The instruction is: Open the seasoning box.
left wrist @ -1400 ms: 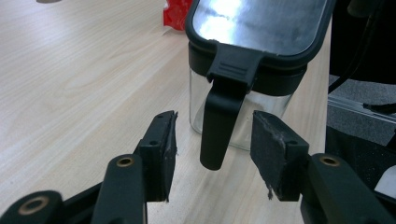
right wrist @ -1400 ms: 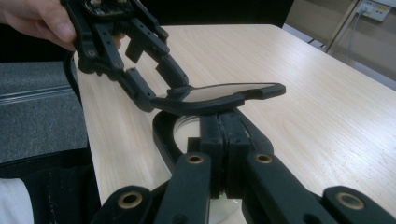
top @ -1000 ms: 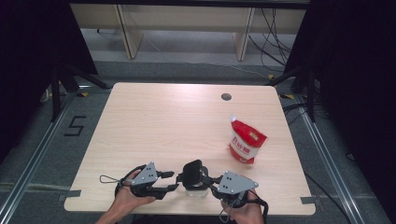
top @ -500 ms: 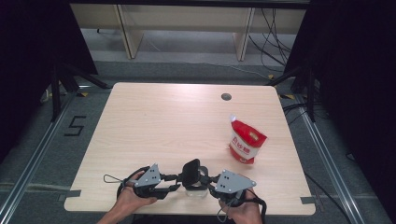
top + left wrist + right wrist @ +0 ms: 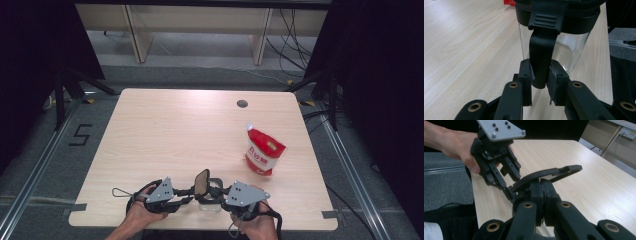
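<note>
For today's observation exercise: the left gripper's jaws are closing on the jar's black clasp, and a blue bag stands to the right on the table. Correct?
Not quite: the bag is red and white, as the high view shows. The left gripper does have the jar's black clasp between its jaws, which have just been closing.

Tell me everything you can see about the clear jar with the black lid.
The jar has a clear wall, glass or plastic, a black rim band and a black latch strap hanging down its side. It stands upright at the table's near edge, its lid tipped up. The left tool has just been closing on the strap, pads at both sides. The right tool looks shut at the rim.
</note>
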Demonstrator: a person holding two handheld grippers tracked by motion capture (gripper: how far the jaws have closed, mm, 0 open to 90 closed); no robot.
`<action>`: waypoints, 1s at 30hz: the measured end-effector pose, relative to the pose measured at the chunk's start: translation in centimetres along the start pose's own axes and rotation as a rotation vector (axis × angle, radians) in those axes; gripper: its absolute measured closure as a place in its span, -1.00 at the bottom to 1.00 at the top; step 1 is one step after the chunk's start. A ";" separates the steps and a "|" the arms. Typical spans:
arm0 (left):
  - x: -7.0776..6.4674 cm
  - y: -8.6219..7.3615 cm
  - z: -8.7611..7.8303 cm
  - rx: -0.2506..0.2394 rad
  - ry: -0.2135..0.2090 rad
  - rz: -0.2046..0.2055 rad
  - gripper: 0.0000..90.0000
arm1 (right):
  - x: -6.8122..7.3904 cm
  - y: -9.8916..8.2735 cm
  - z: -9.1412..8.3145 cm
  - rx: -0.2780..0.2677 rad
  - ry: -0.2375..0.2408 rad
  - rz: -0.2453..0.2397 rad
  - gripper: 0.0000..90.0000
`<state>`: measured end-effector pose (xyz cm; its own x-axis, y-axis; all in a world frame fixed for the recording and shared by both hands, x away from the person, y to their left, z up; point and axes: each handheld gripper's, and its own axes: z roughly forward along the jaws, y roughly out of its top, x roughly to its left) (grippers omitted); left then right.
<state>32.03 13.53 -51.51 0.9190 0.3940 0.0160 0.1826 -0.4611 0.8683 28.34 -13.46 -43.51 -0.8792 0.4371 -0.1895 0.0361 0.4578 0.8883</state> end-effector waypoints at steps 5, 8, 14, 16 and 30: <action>-0.2 0.1 0.0 0.003 0.008 -0.009 0.64 | 0.3 0.7 0.4 -0.014 0.003 -0.006 0.99; -0.3 0.1 0.0 0.003 0.007 -0.007 0.64 | 0.5 1.1 0.7 -0.012 0.012 -0.006 0.99; -0.4 0.1 0.1 -0.002 0.018 -0.024 0.65 | 0.8 1.9 1.4 -0.014 0.022 -0.020 0.98; -0.4 0.1 0.0 0.002 0.010 -0.034 0.64 | 1.0 2.0 1.7 -0.016 0.029 -0.017 0.98; -0.6 0.1 0.0 -0.001 0.026 -0.045 0.65 | 1.3 2.6 2.5 -0.019 0.034 -0.027 0.98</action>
<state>31.52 13.19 -51.43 0.9005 0.4348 -0.0098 0.2227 -0.4417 0.8691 28.52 -9.77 -42.48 -0.8955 0.3979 -0.1991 0.0038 0.4544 0.8908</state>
